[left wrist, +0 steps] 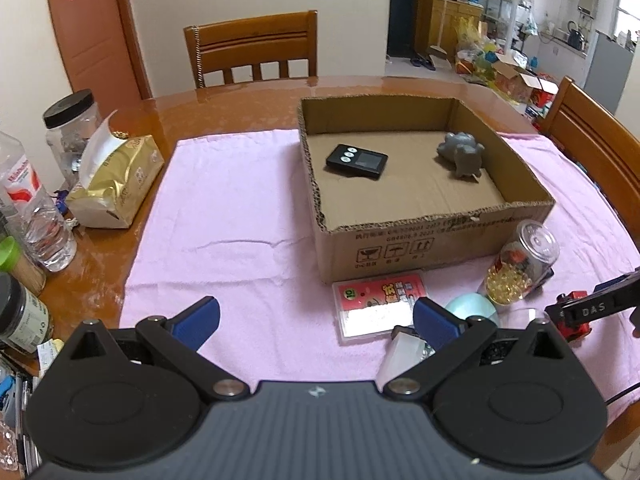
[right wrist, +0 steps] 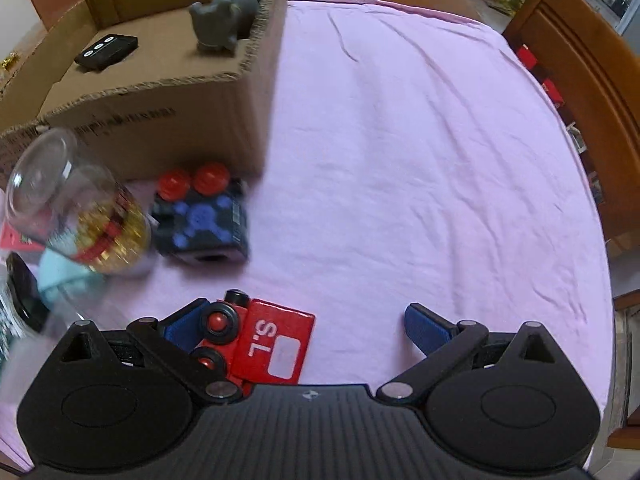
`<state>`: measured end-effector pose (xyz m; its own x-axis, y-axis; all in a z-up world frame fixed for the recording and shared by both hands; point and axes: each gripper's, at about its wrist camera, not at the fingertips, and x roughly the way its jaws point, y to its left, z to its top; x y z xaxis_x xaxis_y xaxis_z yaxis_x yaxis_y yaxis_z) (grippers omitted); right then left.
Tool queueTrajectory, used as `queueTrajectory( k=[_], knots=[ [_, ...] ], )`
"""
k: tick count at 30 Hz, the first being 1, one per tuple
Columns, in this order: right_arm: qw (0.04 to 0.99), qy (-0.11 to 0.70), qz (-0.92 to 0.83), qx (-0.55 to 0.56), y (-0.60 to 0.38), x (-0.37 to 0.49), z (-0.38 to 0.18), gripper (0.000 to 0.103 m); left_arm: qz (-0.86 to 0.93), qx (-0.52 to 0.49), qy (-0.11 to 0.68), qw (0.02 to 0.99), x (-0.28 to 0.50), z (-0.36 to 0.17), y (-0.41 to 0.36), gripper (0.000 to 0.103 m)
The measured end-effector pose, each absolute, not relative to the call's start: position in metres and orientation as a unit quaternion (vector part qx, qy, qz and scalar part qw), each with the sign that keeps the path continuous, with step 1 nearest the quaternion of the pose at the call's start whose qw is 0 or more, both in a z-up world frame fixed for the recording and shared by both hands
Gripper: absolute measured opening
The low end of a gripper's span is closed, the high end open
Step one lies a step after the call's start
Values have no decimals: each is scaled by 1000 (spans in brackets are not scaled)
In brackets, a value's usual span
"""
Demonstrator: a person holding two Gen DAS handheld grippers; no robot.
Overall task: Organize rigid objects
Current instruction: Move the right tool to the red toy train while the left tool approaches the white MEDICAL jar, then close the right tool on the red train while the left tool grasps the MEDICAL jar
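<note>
- The clear jar (right wrist: 76, 204) of yellow beads is smeared by motion in the right wrist view, and its label cannot be read; the pale teal ball (right wrist: 60, 276) behind it is half covered.
- In the left wrist view that ball (left wrist: 472, 308) is partly hidden by the left gripper's (left wrist: 316, 318) right finger, and a clear plastic piece (left wrist: 396, 356) below it is hard to identify.
- The toy train (right wrist: 248, 340) lies on its side on the pink cloth (right wrist: 420, 160), its rear cut off under the right gripper's (right wrist: 308, 326) body. Its long axis runs from about 10 o'clock to 4 o'clock, chimney end toward 10.
- The train touches the right gripper's left finger; the right finger stands well apart, so this gripper is spread wide and grips nothing.
- The left gripper is likewise spread wide over bare cloth, released.
- The cardboard box (left wrist: 440, 236) at 12 o'clock holds a black remote (left wrist: 357, 161) and a gray animal figure (left wrist: 462, 154).
- A black cube with blue dots (right wrist: 200, 220) sits just beside the box corner.
- A red card case (left wrist: 378, 306) lies flat near the box on the tabletop.
</note>
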<state>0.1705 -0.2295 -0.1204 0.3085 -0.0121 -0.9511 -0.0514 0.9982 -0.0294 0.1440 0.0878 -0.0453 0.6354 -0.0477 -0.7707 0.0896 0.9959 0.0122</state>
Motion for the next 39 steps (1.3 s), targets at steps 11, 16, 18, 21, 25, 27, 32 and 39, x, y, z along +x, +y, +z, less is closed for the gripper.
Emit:
queueTrajectory(
  k=[11,16,18,21,25,27,32,39],
  knots=[
    [818,573,34,-40,-242,158,-118,103,-161,74,470,865,131,-67,61,102],
    [824,563,38,-42,-243,153,-117,103,-192,105,485,846,127,-82,47,102],
    [825,562,38,-42,-244,151,-117,103,-200,115,489,841,127,-87,44,102],
    [825,563,38,-41,-243,153,-117,103,-216,118,489,837,128,-91,40,102],
    [826,561,37,-41,-243,153,-116,103,-223,113,494,833,135,-95,35,102],
    [827,560,37,-41,-243,152,-115,103,-214,119,500,831,138,-101,32,102],
    [828,558,38,-42,-243,152,-116,103,-191,110,501,837,142,-104,40,102],
    [829,555,41,-45,-243,152,-115,103,-151,103,511,840,149,-112,61,102]
  ],
)
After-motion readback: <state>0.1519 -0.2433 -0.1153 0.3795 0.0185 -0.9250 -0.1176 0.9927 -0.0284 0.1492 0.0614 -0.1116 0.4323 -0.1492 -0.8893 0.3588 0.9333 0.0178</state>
